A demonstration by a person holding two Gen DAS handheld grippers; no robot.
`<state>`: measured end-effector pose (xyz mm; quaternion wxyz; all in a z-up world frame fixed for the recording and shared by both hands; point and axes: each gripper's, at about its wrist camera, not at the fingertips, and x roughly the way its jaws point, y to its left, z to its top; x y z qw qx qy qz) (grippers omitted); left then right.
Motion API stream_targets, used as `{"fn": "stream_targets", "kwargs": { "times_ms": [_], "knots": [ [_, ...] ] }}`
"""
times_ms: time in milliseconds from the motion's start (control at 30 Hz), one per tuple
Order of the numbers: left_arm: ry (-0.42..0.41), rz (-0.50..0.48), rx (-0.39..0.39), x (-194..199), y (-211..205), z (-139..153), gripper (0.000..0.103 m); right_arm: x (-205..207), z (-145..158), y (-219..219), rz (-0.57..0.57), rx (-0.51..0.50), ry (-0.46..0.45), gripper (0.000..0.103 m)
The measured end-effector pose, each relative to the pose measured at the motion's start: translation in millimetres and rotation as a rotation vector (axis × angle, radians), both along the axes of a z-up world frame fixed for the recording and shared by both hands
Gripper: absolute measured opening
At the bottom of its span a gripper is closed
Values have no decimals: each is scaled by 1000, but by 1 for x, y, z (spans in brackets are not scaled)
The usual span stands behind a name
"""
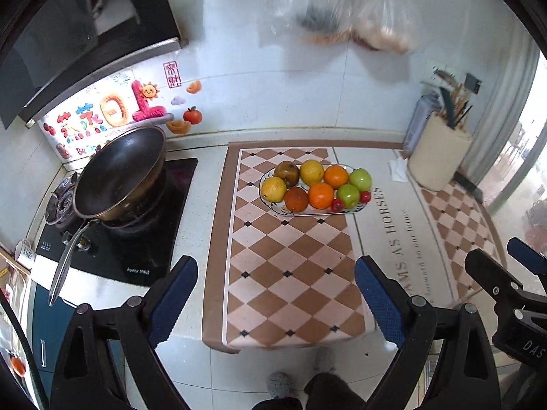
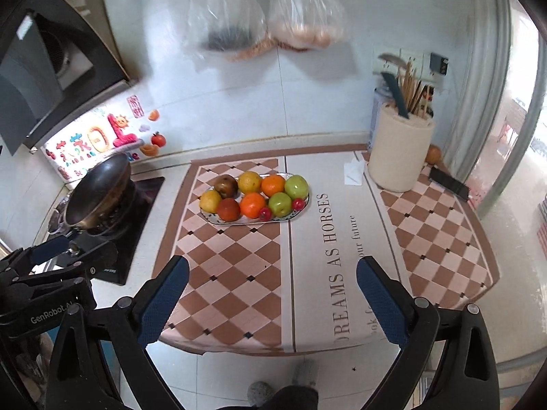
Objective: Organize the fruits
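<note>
An oval patterned plate [image 1: 361,207] [image 2: 301,209] sits on the checkered mat at the back of the counter. It holds two yellow lemons [image 1: 273,189], a brown pear [image 1: 286,173], a dark red fruit [image 1: 296,199], two oranges [image 1: 321,195], two green apples [image 1: 360,179] and small red fruits [image 1: 338,205]. The same fruits show in the right wrist view, with an orange [image 2: 252,205] in the front row. My left gripper [image 1: 276,302] is open and empty above the mat's front edge. My right gripper [image 2: 272,299] is open and empty, to the right of the left one.
A wok [image 1: 119,174] stands on the black stove [image 1: 112,249] at left. A cream utensil holder [image 2: 400,150] stands at back right, with a phone [image 2: 448,182] and a small orange fruit [image 2: 433,154] beside it. Plastic bags [image 2: 266,13] hang on the wall.
</note>
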<state>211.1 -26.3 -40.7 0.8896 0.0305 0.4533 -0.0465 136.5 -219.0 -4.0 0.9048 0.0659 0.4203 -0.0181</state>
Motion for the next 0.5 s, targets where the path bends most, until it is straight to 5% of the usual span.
{"fn": "stream_targets", "kwargs": {
  "times_ms": [500],
  "knots": [
    [-77, 19, -21, -62, 9, 40, 94, -59, 52, 6, 57, 17, -56, 101]
  ]
}}
